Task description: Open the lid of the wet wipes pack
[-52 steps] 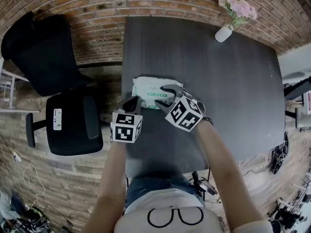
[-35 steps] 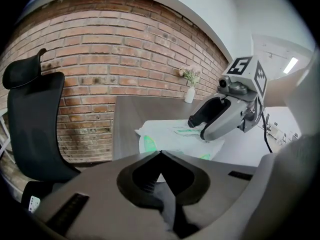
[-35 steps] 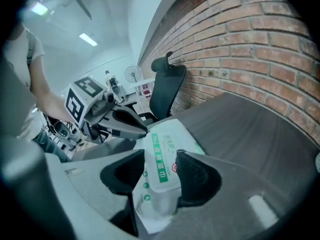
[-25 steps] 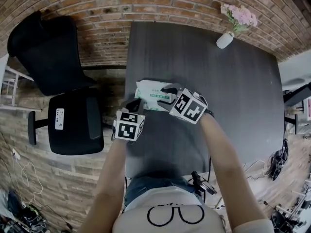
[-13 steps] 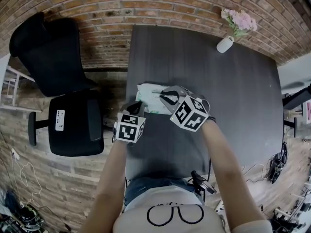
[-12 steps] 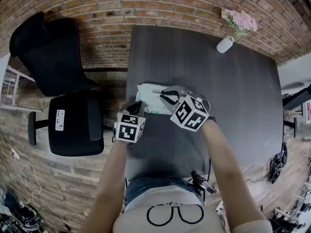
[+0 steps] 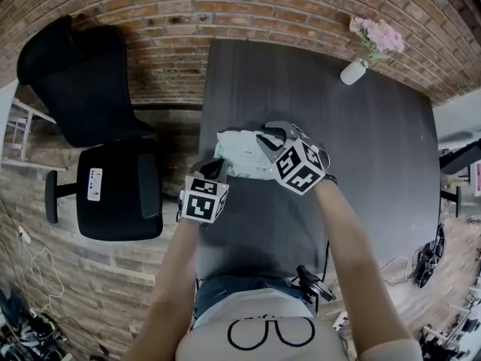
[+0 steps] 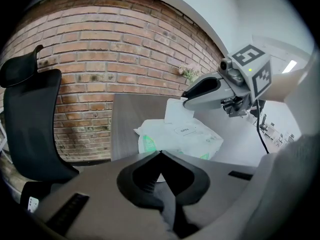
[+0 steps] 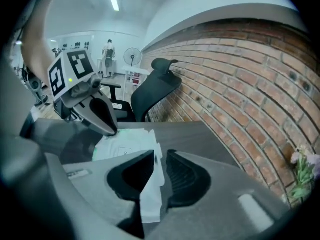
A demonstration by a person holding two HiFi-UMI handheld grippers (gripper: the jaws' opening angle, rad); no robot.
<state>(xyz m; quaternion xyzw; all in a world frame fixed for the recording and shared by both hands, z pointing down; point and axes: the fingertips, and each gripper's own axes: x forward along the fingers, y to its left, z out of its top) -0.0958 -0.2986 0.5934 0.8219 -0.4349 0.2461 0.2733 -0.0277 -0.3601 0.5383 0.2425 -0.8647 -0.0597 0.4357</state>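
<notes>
dark grey counter (image 7: 361,156) fills the middle of the head view. the wet wipes pack (image 7: 239,153) lies flat on it, close to the left edge. the pack is white with a bit of green on it.

the right gripper (image 7: 264,137) is over the far right part of the pack. its jaws are narrow, and the thin white lid (image 9: 151,184) of the pack is pinched between them. these jaws have just been opening a little, with the lid between them. the lid stands up off the top of the pack, and one end of it is joined to the pack.

the left gripper (image 7: 216,165) is at the near left corner of the pack. its jaws are together, tip to tip. the tips are right at the near edge of the pack, and i cannot tell if they pinch that edge or just sit by it.

a small label (image 8: 182,130) on top of the pack says "open".

a black chair (image 7: 83,89) is beside the counter on the left. a white vase (image 7: 352,72) with pink flowers (image 7: 378,34) stands at the far right corner of the counter, well apart from the pack. a brick wall (image 8: 100,49) is behind the counter.
</notes>
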